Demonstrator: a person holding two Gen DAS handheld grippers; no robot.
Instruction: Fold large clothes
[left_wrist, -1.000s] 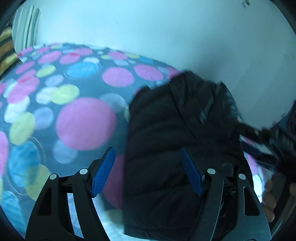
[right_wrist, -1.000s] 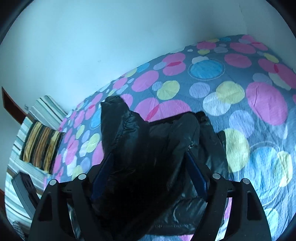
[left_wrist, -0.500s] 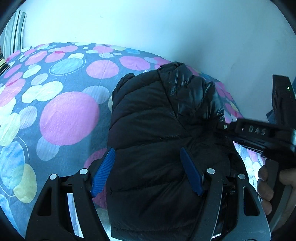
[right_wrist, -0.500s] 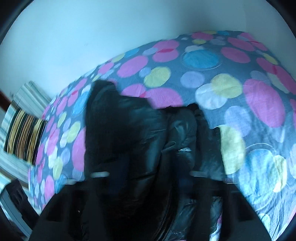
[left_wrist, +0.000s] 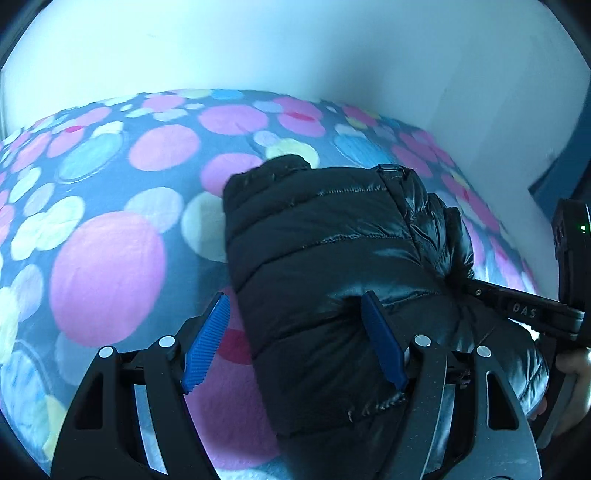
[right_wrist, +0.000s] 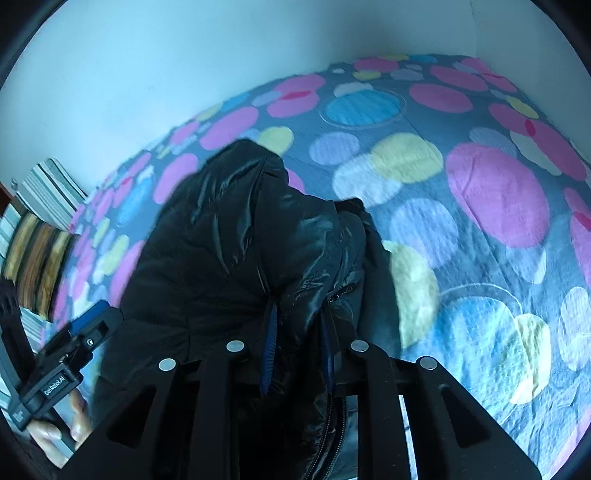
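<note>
Left claw (left_wrist: 295, 341): black skeletal frame with triangular cut-outs, silver round screws at the joints, ribbed blue pads (left_wrist: 205, 341) on both fingers. Right claw (right_wrist: 299, 343): same black frame, silver screws, blue pads; its side bears white lettering "DAS".

A shiny black quilted puffer jacket (left_wrist: 332, 258) lies bunched on the spotted bedspread (left_wrist: 107, 266).

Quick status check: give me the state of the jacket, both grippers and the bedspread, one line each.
Black puffer jacket: folded into a bundle, lying on the bed.
Right gripper: jaws have just been closing, now pinched on a fold of the jacket.
Left gripper: open, one pad against the jacket, nothing clamped.
Polka-dot bedspread: spread flat under the jacket.
</note>
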